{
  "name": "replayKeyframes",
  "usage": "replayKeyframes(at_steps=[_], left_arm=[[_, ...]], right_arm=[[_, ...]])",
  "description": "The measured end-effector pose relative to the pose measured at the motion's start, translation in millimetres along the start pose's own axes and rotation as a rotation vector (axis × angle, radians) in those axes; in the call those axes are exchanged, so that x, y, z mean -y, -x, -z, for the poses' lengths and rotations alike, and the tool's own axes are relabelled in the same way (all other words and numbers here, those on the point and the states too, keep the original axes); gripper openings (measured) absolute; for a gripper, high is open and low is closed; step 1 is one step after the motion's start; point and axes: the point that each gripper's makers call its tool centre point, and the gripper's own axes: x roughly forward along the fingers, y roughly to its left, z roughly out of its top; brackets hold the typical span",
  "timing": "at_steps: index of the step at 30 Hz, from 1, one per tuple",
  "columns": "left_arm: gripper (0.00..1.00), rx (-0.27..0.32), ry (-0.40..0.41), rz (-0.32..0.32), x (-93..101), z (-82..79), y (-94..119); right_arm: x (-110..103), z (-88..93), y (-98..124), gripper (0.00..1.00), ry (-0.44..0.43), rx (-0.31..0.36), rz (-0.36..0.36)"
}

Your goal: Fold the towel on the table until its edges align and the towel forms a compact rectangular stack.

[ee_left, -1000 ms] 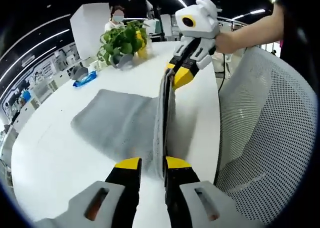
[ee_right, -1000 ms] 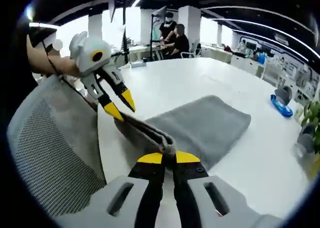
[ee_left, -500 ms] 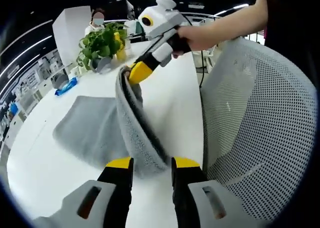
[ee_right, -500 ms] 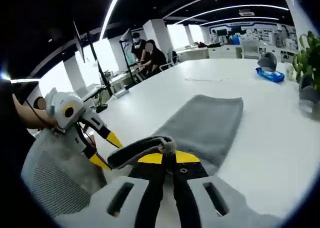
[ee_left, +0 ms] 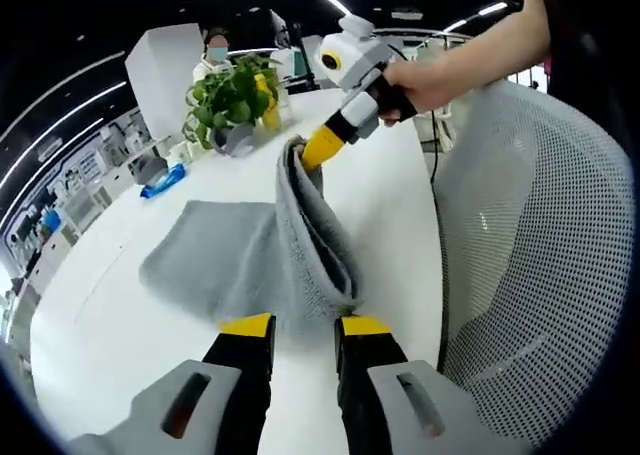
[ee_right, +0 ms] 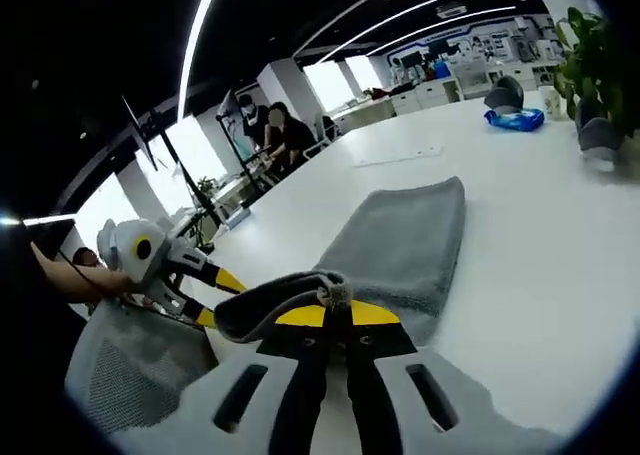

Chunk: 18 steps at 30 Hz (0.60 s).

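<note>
The grey towel (ee_left: 255,260) sags limp between both grippers: soft, light, best held at corners. The left gripper (ee_left: 303,327) has its fingers narrowly parted around the near edge at lower centre; the right gripper (ee_right: 335,310) is pinched tight on its corner.

I am looking along the table (ee_left: 110,325), where the towel (ee_left: 215,265) is lying flat at its far part while its near edge is hanging raised between my two grippers. The left gripper (ee_left: 303,327) is sitting at the near end of that edge, the right gripper (ee_left: 318,147) at the far end. A plant (ee_left: 232,93) is standing beyond the towel, and a mesh chair (ee_left: 540,265) is standing just beside the table's edge.

In the right gripper view, the towel (ee_right: 400,245) is stretching away ahead of the right gripper (ee_right: 337,313), with the left gripper (ee_right: 215,295) off to its left.
</note>
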Motion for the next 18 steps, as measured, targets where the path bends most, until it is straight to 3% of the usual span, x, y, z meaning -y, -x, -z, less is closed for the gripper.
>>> replayKeyframes(at_steps=[5,10,18], left_arm=[[0.22,0.038,0.039,-0.021,-7.3,-6.0,3],[0.15,0.149,0.117,-0.02,-13.1,-24.5,10],[0.11,0.122,0.126,-0.065,-23.6,-16.8,10]], right_arm=[[1,-2.0,3,0.03,-0.016,0.015,0.0],[3,-4.0,5,0.03,-0.042,0.032,0.0],[1,-3.1,3,0.03,-0.04,0.029,-0.002]])
